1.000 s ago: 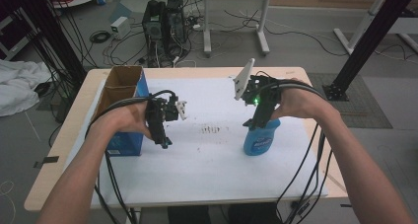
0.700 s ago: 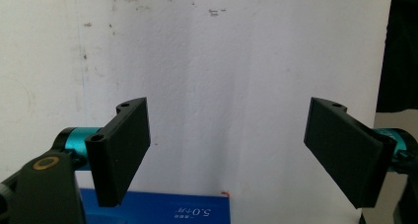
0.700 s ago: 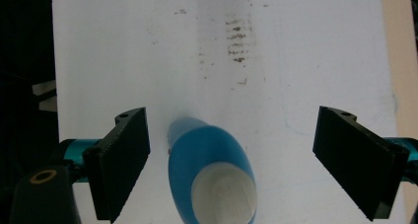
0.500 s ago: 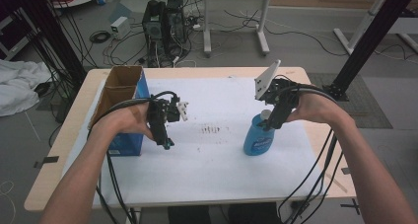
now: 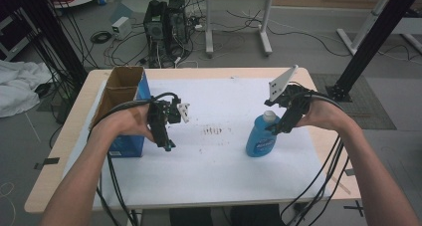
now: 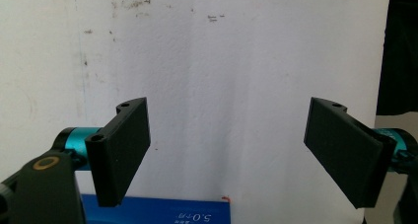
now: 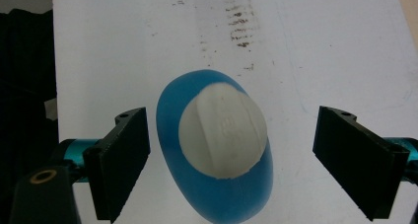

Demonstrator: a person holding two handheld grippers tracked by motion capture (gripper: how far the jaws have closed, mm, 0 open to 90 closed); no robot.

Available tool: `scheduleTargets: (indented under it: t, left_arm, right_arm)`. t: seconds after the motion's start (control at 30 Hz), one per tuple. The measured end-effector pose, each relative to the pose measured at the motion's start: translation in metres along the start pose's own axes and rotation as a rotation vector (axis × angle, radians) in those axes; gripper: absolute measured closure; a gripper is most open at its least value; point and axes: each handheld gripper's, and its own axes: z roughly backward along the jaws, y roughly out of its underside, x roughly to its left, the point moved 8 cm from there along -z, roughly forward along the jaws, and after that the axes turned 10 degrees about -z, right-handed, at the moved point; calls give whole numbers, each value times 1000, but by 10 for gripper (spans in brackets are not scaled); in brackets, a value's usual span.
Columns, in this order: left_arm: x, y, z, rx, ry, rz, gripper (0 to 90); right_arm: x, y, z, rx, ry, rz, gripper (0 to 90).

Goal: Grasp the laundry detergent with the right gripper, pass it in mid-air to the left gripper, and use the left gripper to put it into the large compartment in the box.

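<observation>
Right gripper (image 7: 229,160) jaws are standing spread wide, straddling the white cap (image 7: 223,130) of the blue bottle (image 7: 217,199) from above, pads clear of it on both sides. Bottle (image 5: 262,135) is standing upright on the white mat (image 5: 219,171), right of centre. Left gripper (image 6: 226,150) jaws are also spread with nothing between them, hanging over the mat just beside the blue cardboard box (image 5: 122,94).

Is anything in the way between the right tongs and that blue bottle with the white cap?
Nothing visible. The right tongs are open directly above the blue plastic bottle, its white cap sitting in the gap nearer one jaw, neither jaw touching it. Around it is bare white table cover.
</observation>
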Motion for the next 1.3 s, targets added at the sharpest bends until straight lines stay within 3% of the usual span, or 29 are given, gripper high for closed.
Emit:
scheduleTargets:
  t: [0.07,0.1,0.13,0.17,0.2,0.23,0.3,0.4,0.57,0.7,1.3]
  left_arm:
    - [0,0,0,-2,-7,-1,178]
    - [1,1,2,18,0,-24,178]
    - [-4,-4,-3,-46,-12,51,178]
    - [-4,-3,-2,-39,-10,42,178]
    - [-4,-2,-2,-37,-10,39,178]
    - [-4,-2,-2,-36,-11,40,178]
    - [-4,-2,-3,-38,-10,44,178]
    - [-4,-2,-3,-39,-9,45,178]
    - [-5,-2,-3,-28,-7,47,178]
    - [-6,-2,-6,-34,-2,51,178]
    - [-8,0,-6,-36,-1,52,178]
  right_arm:
    - [-1,1,0,0,-4,3,133]
    - [-1,4,0,-21,-19,2,133]
    - [-3,1,-3,-95,-42,54,133]
    - [-4,4,-1,-92,-49,62,133]
    - [2,12,1,-49,-65,-15,133]
    - [-2,11,0,-77,-47,9,133]
    - [-2,15,-1,-98,-54,2,133]
    - [-3,21,-5,-106,-65,-16,133]
    - [-2,26,-11,-131,-99,-1,135]
    - [0,30,-15,-126,-116,-24,135]
    - [2,41,-39,-171,-171,-38,159]
